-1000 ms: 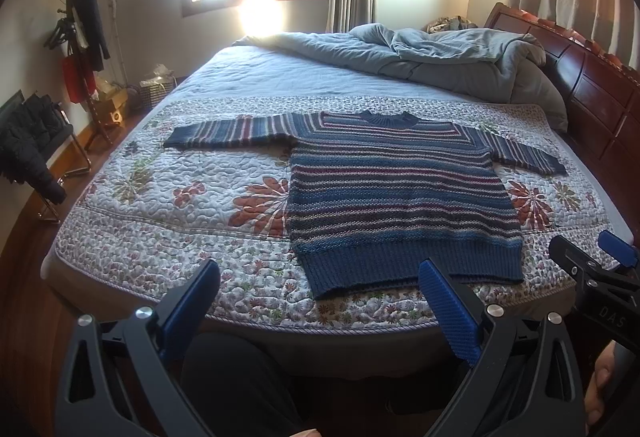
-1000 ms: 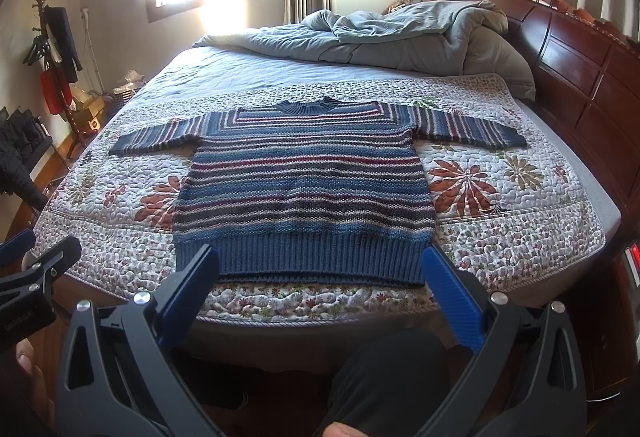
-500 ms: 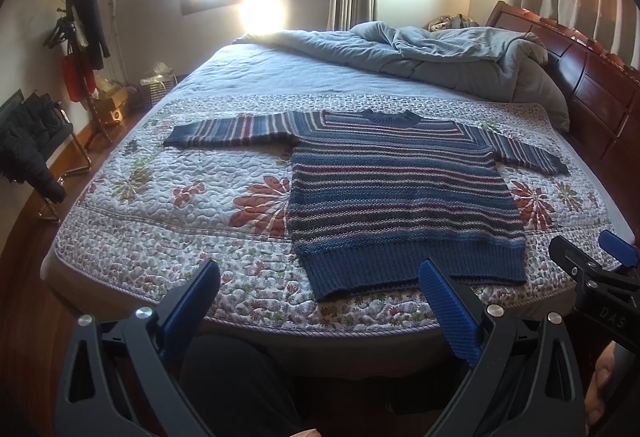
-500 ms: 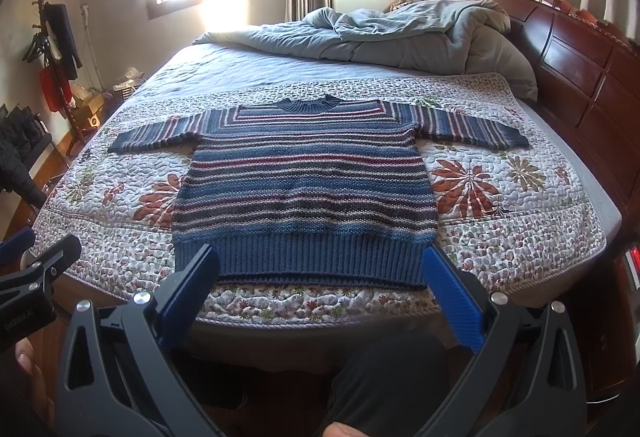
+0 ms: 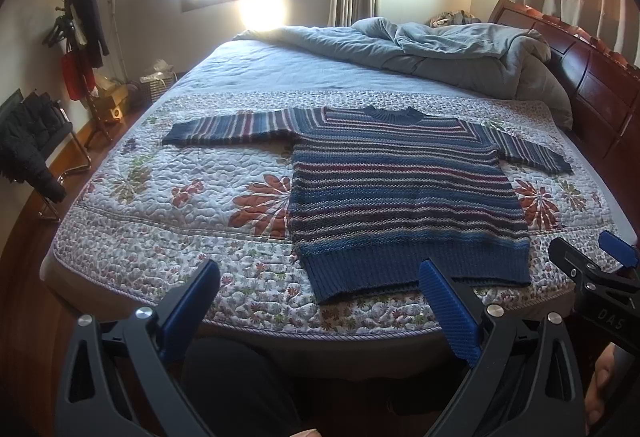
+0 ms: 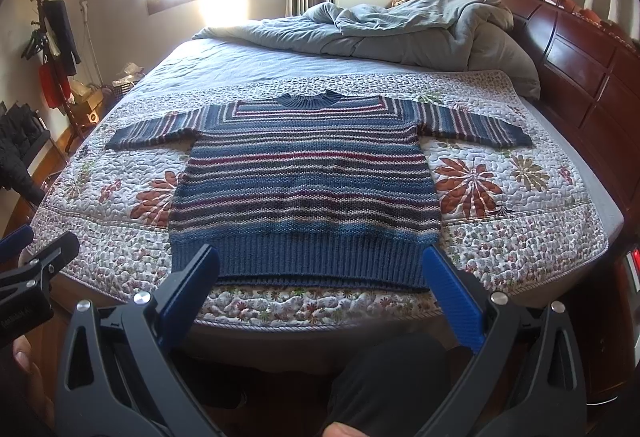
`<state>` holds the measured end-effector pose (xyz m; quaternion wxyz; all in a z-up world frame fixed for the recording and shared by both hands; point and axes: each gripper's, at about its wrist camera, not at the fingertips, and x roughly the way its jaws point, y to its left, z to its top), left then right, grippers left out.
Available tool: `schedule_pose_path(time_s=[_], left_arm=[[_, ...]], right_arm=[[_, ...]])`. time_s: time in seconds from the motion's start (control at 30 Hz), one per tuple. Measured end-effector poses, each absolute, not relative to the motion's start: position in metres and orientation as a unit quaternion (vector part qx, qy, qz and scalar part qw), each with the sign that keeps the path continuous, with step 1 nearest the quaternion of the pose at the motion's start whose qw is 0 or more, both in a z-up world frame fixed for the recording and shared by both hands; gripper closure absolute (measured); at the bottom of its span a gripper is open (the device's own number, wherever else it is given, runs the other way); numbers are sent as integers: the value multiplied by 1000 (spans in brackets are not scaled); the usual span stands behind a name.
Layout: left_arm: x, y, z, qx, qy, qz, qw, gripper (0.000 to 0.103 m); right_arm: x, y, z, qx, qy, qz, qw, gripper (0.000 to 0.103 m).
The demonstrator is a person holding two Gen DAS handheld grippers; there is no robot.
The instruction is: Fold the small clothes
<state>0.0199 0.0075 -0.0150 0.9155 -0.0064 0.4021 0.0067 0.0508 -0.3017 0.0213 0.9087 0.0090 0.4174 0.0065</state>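
Note:
A blue striped knit sweater lies flat and face up on the floral quilt, both sleeves spread out sideways, hem toward me. My left gripper hangs open just short of the bed's near edge, off the hem's left corner, holding nothing. My right gripper is open too, in front of the hem's middle, apart from the cloth. Each gripper shows at the edge of the other's view: the right gripper, the left gripper.
A rumpled grey duvet is piled at the far end of the bed. The dark wooden headboard runs along the right. A coat rack and a chair with dark clothes stand left. A person's dark-clad legs are below.
Both views have crept very slightly toward the bed. The sweater has not moved and both grippers stay open.

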Motion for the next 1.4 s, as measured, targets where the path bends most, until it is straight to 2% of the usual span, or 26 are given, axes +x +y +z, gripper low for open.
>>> schedule_pose_path(time_s=[0.33,0.5,0.6,0.83,0.97,1.1,1.13,1.17,1.2,1.27,1.33,1.4], left_arm=[[49,5,-37,6,416,-1,909,4],[90,10,-64,-50,416,-99,903,4],[120,2,-75,-41,420,-108,900,4],[208,-33,-102,-48,411,-149,898,4],[244,-57,-123,-42,411,-169,895,4],[268,-79,-148,-35,418,-180,890,4],[271,-82,-152,-37,421,-182,888,4],[274,-85,-156,-37,422,-183,887,4],[277,-88,-160,-37,424,-183,886,4],[284,-95,-171,-34,428,-181,885,4],[290,-103,-180,-32,436,-179,882,4],[294,-111,-186,-31,439,-178,880,4]], right_arm=[[78,-304,1,0,425,6,905,2],[96,-338,-10,-10,279,24,960,2],[136,-376,-32,7,324,26,946,2],[257,-572,-99,256,408,-4,876,2],[304,-693,-140,390,402,-78,825,2],[334,-779,-163,446,372,-131,803,4],[342,-794,-167,453,367,-135,801,6],[349,-806,-173,462,364,-138,797,17],[358,-820,-183,481,361,-135,788,37],[372,-838,-198,508,357,-127,773,56],[385,-850,-208,509,358,-123,773,55],[392,-857,-215,503,356,-133,776,47]])
